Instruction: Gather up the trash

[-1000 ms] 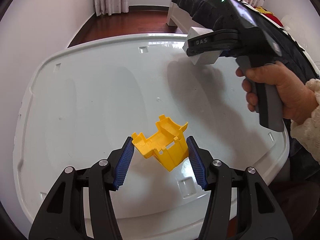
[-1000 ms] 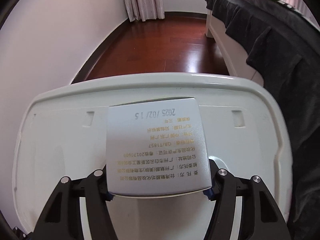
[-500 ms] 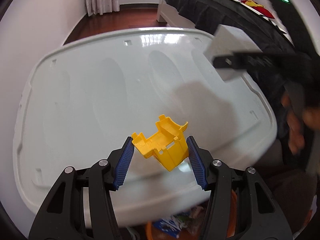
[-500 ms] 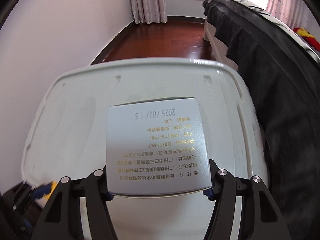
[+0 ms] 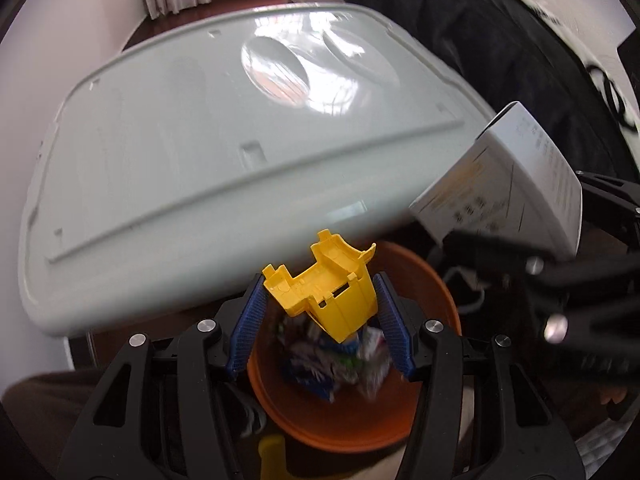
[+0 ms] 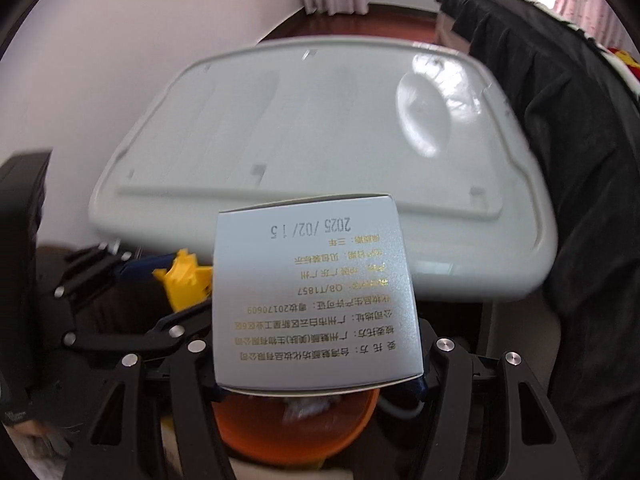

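— Gripping what? 
— Left hand-held gripper (image 5: 320,320) clamps a yellow moulded plastic piece (image 5: 326,284) above the round orange plastic bin (image 5: 436,292).
— Contents? 
— Crumpled wrappers (image 5: 340,364) (left view only); right hand-held gripper (image 6: 320,388) holds a white printed cardboard box (image 6: 314,296).

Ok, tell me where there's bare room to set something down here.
The whole white tray top is bare, from its raised front ridge back to the far rim by the dark bedspread. It is crowded over the orange bin: wrappers fill it, and the left hand-held gripper with the yellow plastic piece and the right hand-held gripper with the white box hang together above it.
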Tool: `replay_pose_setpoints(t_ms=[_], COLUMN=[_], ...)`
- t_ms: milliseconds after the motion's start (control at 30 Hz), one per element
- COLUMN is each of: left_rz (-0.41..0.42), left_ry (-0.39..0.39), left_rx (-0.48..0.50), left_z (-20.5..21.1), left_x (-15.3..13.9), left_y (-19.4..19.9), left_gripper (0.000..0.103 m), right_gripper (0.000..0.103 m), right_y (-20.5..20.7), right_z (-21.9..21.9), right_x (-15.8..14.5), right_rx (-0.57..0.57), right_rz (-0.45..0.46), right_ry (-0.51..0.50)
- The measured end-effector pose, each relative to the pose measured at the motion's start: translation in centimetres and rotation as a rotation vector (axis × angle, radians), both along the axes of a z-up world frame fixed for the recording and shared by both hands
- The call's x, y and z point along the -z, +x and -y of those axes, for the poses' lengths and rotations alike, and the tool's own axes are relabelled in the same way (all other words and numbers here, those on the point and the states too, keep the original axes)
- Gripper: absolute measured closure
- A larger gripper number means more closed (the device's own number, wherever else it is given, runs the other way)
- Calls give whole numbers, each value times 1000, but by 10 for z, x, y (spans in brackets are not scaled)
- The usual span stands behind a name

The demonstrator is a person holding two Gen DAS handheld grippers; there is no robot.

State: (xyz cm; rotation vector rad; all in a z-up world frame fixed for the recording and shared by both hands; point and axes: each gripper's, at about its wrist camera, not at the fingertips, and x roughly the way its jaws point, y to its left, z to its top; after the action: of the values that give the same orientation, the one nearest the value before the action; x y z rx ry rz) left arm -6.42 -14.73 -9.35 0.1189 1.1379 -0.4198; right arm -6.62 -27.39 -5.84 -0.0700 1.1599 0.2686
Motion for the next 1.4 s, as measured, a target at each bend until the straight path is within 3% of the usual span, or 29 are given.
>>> replay_pose_setpoints(t_ms=[167, 400, 667, 733, 900, 1167, 1400], left_rz=[-70, -239, -242, -256, -301, -224, 13], left_ry=[45, 60, 120, 134, 111, 100, 137], left_rx=[12, -118, -91, -77, -89, -95, -107], left_z=[3, -20, -10, -1, -1, -7, -9], left_x=[23, 68, 79, 86, 96, 77, 18], left_y=[-17, -17, -12, -21, -22, -25, -27], left_gripper=[50, 50, 48, 39, 35, 35, 35], right_gripper=[41, 41, 40, 30, 19, 19, 18], right_y=[-24, -45, -50, -51, -50, -46, -44], right_z=[-2, 8, -2, -4, 1, 7, 12], right_x=[22, 62, 86, 88, 87, 75, 61], right_rx=[-18, 36, 30, 25, 58, 81, 95], right_rz=[-49, -105, -153, -158, -155, -129, -94], right_ry=[-50, -123, -188, -203, -200, -171, -156])
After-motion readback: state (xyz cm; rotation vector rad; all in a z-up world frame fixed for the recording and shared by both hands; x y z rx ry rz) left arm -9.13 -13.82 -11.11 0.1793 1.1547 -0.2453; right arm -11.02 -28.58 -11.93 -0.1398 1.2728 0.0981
